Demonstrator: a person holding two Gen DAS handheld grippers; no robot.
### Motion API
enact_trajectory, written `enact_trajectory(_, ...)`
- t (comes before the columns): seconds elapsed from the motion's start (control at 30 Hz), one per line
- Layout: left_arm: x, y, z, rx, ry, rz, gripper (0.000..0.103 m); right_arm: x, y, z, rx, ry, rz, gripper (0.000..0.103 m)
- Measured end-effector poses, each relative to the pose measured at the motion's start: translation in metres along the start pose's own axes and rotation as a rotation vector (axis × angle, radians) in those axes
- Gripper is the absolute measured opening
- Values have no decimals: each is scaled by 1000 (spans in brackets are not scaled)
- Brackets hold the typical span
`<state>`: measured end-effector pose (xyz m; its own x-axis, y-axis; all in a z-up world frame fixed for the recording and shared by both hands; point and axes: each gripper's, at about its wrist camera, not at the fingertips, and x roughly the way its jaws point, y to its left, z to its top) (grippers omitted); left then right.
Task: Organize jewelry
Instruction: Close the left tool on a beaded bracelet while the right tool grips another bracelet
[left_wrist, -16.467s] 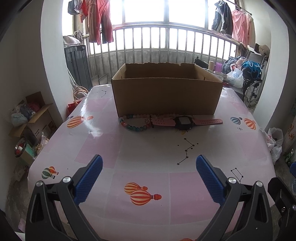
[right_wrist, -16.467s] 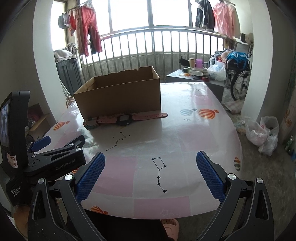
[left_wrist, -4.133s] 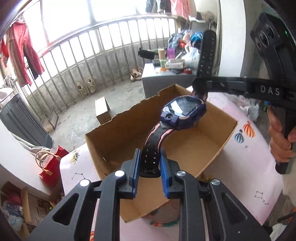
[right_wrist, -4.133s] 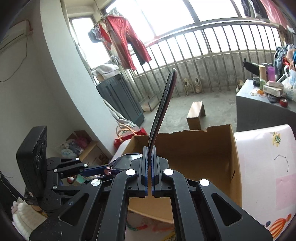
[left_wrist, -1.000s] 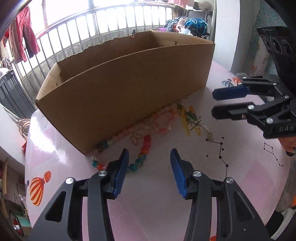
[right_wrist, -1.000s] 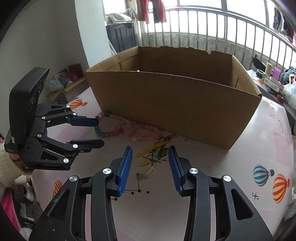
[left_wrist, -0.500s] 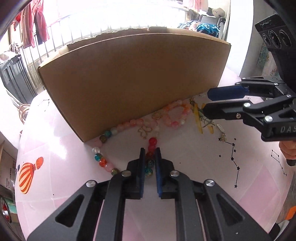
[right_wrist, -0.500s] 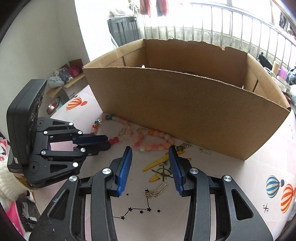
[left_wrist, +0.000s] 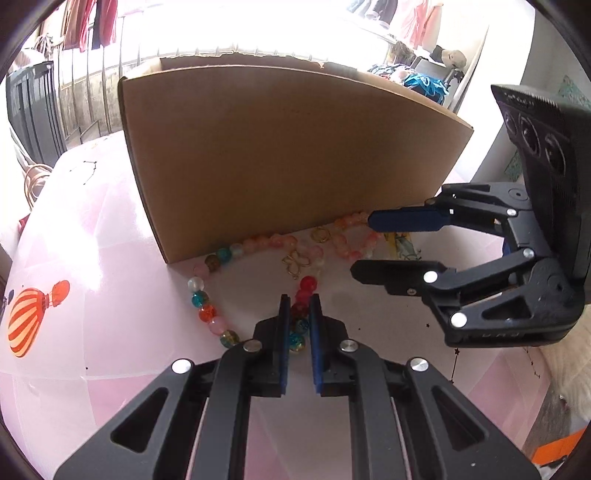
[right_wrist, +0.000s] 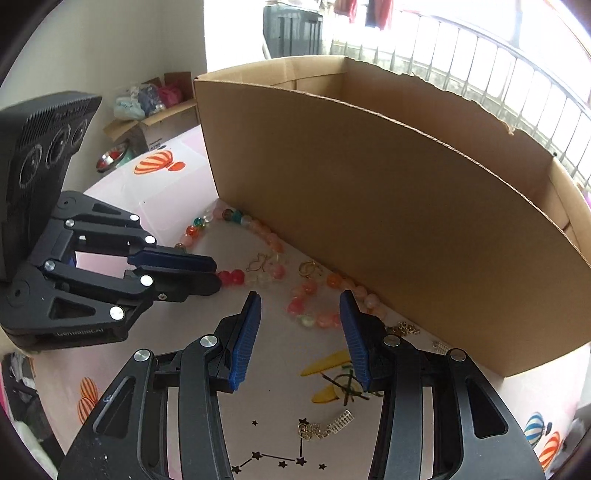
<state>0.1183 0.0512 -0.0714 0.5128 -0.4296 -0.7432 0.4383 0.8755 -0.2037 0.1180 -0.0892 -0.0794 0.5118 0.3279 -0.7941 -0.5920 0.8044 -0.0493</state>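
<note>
From the left wrist we see our left hand-held gripper (left_wrist: 298, 325) clamped narrow on the bead necklace (left_wrist: 301, 295), which lies on the counter (left_wrist: 110, 229) against the cardboard box (left_wrist: 288, 155).

From the right wrist, our right hand-held gripper (right_wrist: 300, 325) stands half wide, jaws opening, with pink beads (right_wrist: 306, 306) between them, untouched. A small chain (right_wrist: 325, 428) lies nearer us.
</note>
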Motion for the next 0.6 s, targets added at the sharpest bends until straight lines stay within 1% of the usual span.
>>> enact_trajectory(0.07, -1, 1, 0, 2, 0, 6, 10, 2, 0, -2, 9, 6, -2, 43)
enact_trajectory(0.2, -5, -4, 1, 41, 2, 51, 10, 0, -1, -5, -1, 4, -9, 43)
enact_trajectory(0.37, -8, 0, 0, 36, 2, 42, 10, 5, -7, -2, 13, 8, -4, 43)
enact_trajectory(0.47, -10, 1, -2, 36, 2, 42, 10, 9, -10, 3, 30, 8, 24, 43)
enact_trajectory(0.5, -11, 1, -3, 38, 2, 45, 10, 10, -9, 4, 29, 16, 23, 42)
enact_trajectory(0.53, -11, 1, -3, 42, 2, 50, 10, 8, -9, 2, 20, 30, 14, 39)
enact_trajectory(0.6, -9, -5, 0, 49, 3, 59, 10, 11, -3, 0, -13, 58, -17, 35)
